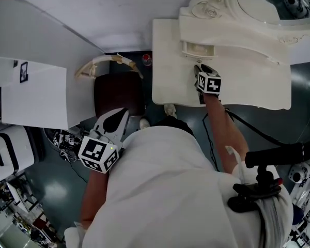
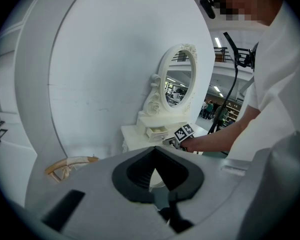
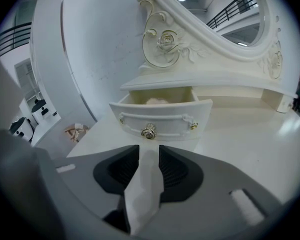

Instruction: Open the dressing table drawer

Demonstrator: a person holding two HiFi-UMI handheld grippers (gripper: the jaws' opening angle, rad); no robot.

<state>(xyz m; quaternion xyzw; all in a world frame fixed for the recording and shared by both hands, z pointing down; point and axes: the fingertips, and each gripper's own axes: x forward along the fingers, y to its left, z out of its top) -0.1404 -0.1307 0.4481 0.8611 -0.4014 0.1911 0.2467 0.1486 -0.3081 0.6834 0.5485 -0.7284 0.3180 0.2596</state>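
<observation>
The small drawer [image 3: 162,116] of the white dressing table [image 1: 165,61] stands pulled out under the oval mirror [image 1: 258,4], with something pale inside it. Its gold knob [image 3: 149,131] sits just ahead of my right gripper [image 3: 149,150], whose jaws are apart with nothing between them; only the white table top shows through the gap. From the head view, the right gripper [image 1: 198,67] lies over the table, pointing at the drawer [image 1: 199,48]. My left gripper [image 1: 123,112] hangs low at the person's left side, well away from the table [image 2: 140,134], its tips [image 2: 155,150] together and empty.
A dark red stool [image 1: 116,94] with a curved wooden back [image 1: 101,66] stands left of the table. A white curved wall panel [image 1: 36,94] is at the left. Cables [image 1: 64,138] lie on the dark floor, and black gear [image 1: 258,187] hangs at the person's right hip.
</observation>
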